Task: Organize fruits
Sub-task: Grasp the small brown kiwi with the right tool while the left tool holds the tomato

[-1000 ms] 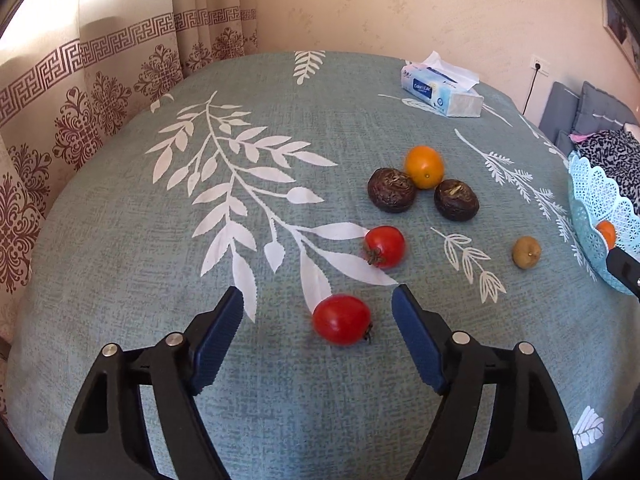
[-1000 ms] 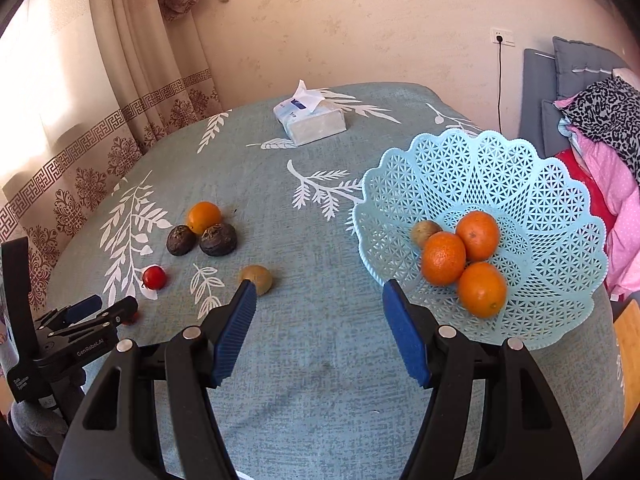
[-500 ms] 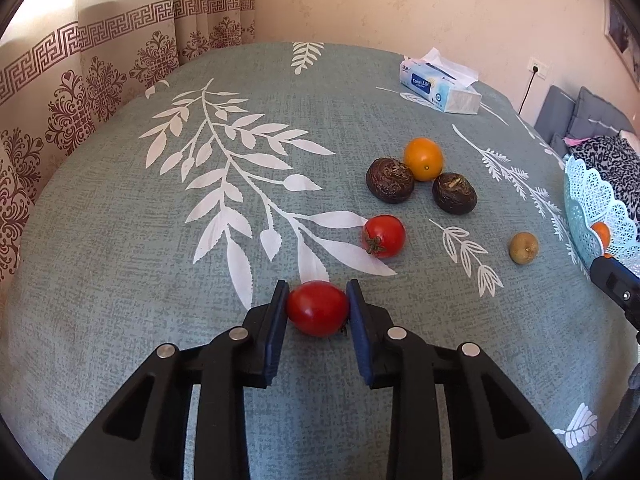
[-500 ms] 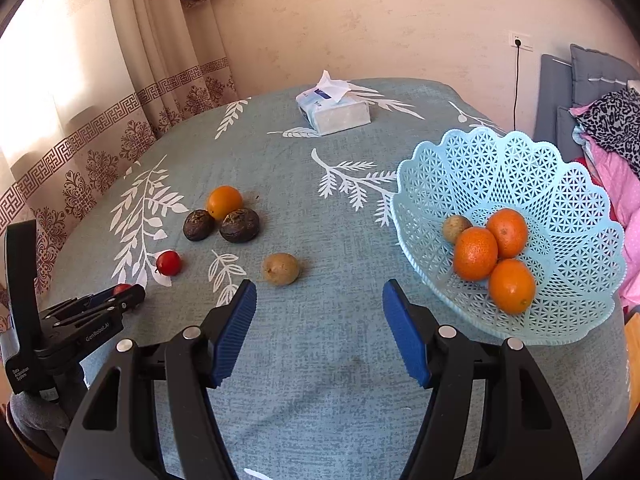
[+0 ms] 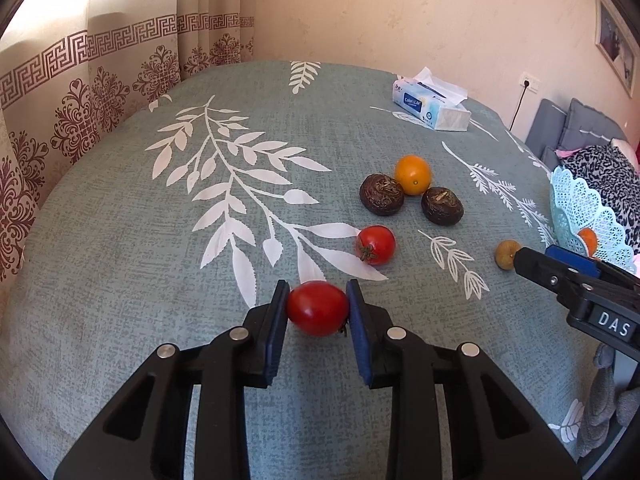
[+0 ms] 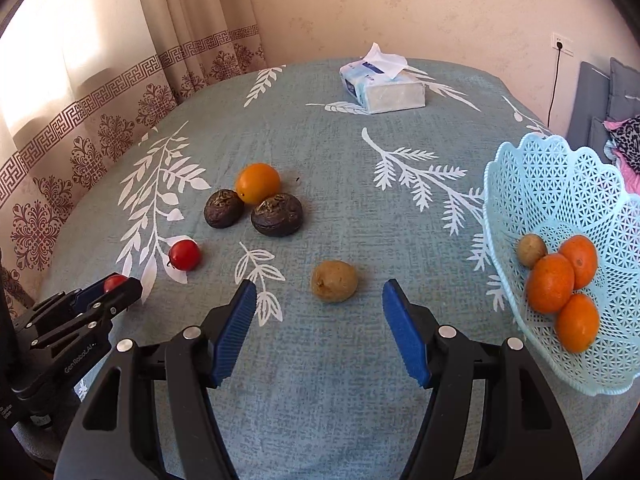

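Reading "DAS" on right gripper (image 5: 536,262) housing

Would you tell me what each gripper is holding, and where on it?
The left gripper pinches a red tomato across its two sides; the right gripper holds nothing.

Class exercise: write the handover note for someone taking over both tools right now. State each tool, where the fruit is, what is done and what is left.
Left tool: shut on a red tomato, which sits at the tablecloth.
Right tool: open, empty, with the brown fruit just ahead of it.
Done: three oranges and one small brown fruit lie in the blue basket.
Left on the table: second tomato, loose orange, two dark fruits, the brown fruit.
Next, probably: carry the held tomato to the basket.
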Demonstrator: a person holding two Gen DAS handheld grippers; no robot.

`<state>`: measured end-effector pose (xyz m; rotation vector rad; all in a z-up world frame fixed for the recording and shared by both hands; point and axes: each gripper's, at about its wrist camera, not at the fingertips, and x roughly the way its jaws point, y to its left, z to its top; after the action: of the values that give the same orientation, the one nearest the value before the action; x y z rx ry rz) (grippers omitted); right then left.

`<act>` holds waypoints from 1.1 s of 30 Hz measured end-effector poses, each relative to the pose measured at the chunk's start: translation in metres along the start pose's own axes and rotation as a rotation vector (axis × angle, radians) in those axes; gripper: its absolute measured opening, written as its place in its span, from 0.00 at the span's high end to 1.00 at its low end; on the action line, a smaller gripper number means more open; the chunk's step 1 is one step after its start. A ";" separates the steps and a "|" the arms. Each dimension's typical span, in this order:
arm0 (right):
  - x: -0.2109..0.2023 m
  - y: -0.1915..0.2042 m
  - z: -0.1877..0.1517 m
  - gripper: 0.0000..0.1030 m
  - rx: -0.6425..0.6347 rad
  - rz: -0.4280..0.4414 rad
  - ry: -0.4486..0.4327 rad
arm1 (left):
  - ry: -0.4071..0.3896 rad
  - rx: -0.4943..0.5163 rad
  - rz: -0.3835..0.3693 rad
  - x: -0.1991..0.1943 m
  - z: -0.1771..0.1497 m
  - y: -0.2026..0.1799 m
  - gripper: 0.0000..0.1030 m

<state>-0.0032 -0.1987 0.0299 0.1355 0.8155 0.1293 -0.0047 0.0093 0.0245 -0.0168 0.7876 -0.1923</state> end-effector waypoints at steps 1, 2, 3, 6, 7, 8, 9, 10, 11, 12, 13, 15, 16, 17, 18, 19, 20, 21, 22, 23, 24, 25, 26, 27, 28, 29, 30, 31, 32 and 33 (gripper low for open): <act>0.004 0.000 0.001 0.35 -0.003 0.000 0.009 | 0.001 0.000 -0.002 0.000 0.000 0.000 0.72; 0.007 0.000 0.003 0.36 -0.005 -0.002 0.016 | 0.002 -0.001 -0.003 0.001 0.000 0.000 0.72; 0.011 0.001 0.004 0.36 -0.008 -0.002 0.024 | 0.003 -0.001 -0.004 0.001 0.000 0.000 0.72; 0.020 0.002 0.007 0.45 -0.017 0.007 0.050 | 0.002 -0.001 -0.004 0.001 0.000 0.000 0.72; 0.023 0.002 0.007 0.47 -0.019 0.009 0.056 | 0.002 0.000 -0.004 0.001 0.000 0.000 0.72; 0.025 0.002 0.008 0.48 -0.020 0.003 0.059 | 0.001 0.001 -0.004 0.001 0.000 -0.001 0.72; 0.028 0.002 0.008 0.49 -0.022 -0.004 0.062 | 0.000 0.002 -0.004 0.001 0.000 -0.001 0.72; 0.030 0.001 0.008 0.52 -0.020 -0.009 0.067 | -0.001 0.003 -0.005 0.001 0.000 -0.001 0.72; 0.032 0.000 0.007 0.58 -0.014 -0.009 0.076 | -0.002 0.002 -0.005 0.001 0.000 -0.001 0.72; 0.034 -0.002 0.006 0.61 -0.009 -0.010 0.084 | -0.003 0.002 -0.005 0.001 0.000 -0.001 0.72; 0.035 -0.003 0.006 0.64 -0.010 -0.015 0.083 | -0.003 0.001 -0.006 0.001 0.000 -0.001 0.72; 0.035 -0.003 0.005 0.70 -0.014 -0.029 0.078 | -0.002 0.001 -0.006 0.001 -0.001 -0.001 0.72; 0.034 -0.003 0.005 0.72 -0.012 -0.029 0.076 | -0.002 0.001 -0.006 0.001 -0.001 0.000 0.72; 0.033 -0.004 0.005 0.72 -0.008 -0.025 0.076 | -0.002 0.002 -0.005 0.001 -0.001 -0.001 0.72; 0.032 -0.004 0.005 0.72 -0.004 -0.022 0.074 | -0.003 0.002 -0.004 0.001 -0.001 -0.001 0.72; 0.030 -0.004 0.004 0.72 -0.002 -0.018 0.069 | -0.004 0.003 -0.003 0.000 -0.001 -0.001 0.72; 0.026 -0.003 0.004 0.72 -0.003 -0.015 0.059 | -0.005 0.003 -0.002 0.000 -0.001 -0.001 0.72; 0.021 -0.003 0.004 0.72 -0.005 -0.016 0.046 | -0.005 0.003 -0.002 0.000 -0.001 -0.001 0.72; 0.016 -0.002 0.005 0.72 -0.006 -0.016 0.032 | -0.005 0.003 -0.001 0.000 -0.001 -0.001 0.72; 0.011 -0.002 0.006 0.72 -0.006 -0.012 0.018 | -0.006 0.004 0.000 0.000 -0.001 -0.001 0.72; 0.005 -0.002 0.006 0.72 -0.002 -0.005 0.005 | -0.006 0.005 0.001 0.000 -0.001 -0.002 0.72; -0.001 -0.003 0.007 0.72 0.003 -0.001 -0.008 | -0.007 0.007 0.003 0.000 -0.001 -0.002 0.72; -0.006 -0.005 0.007 0.72 0.009 0.001 -0.021 | -0.007 0.009 0.005 0.000 -0.001 -0.002 0.72; -0.011 -0.007 0.008 0.72 0.018 0.001 -0.032 | -0.008 0.010 0.007 0.000 -0.001 -0.003 0.72; -0.016 -0.010 0.008 0.72 0.029 0.002 -0.042 | -0.008 0.011 0.009 0.000 -0.001 -0.003 0.72; -0.021 -0.014 0.009 0.72 0.040 0.003 -0.052 | -0.008 0.012 0.011 0.000 -0.001 -0.003 0.72; -0.026 -0.017 0.009 0.72 0.049 0.003 -0.061 | -0.008 0.013 0.013 -0.001 -0.001 -0.003 0.72; -0.030 -0.021 0.009 0.72 0.057 0.001 -0.071 | -0.008 0.014 0.016 -0.001 -0.001 -0.004 0.72; -0.035 -0.025 0.009 0.72 0.065 -0.002 -0.079 | -0.007 0.016 0.018 -0.001 -0.001 -0.004 0.72; -0.039 -0.029 0.009 0.72 0.074 -0.005 -0.087 | -0.006 0.017 0.018 -0.001 -0.002 -0.005 0.72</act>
<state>-0.0214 -0.2339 0.0588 0.2076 0.7344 0.0874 -0.0071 0.0049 0.0245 0.0062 0.7798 -0.1816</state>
